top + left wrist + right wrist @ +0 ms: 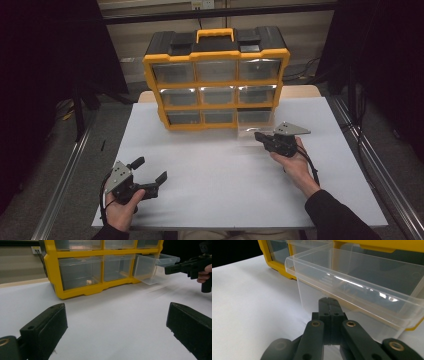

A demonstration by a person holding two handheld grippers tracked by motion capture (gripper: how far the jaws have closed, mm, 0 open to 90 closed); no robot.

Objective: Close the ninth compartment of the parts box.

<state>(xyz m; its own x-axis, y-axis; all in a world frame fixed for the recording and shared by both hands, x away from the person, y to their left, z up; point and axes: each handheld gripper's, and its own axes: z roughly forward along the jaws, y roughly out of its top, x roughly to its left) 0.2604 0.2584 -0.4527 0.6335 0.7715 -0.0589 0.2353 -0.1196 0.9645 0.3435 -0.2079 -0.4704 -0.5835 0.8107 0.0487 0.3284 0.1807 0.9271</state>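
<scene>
A yellow and black organiser (216, 105) with clear drawers stands at the back of the white table (215, 195). Its bottom right drawer (251, 131) is pulled out toward me and looks empty (362, 277). My right gripper (258, 135) is shut, and its tips (329, 300) rest right at the drawer's clear front wall, just under the rim. I see nothing between the jaws. My left gripper (151, 169) is held open near the table's front left, pointing toward the organiser, with only bare table between its jaws (116, 306).
A small pale item (88, 281) lies inside a closed drawer at the organiser's lower left. The organiser has a yellow carry handle (215, 34) on top. Metal rails (70, 170) run along both sides of the table, and the surroundings are dark.
</scene>
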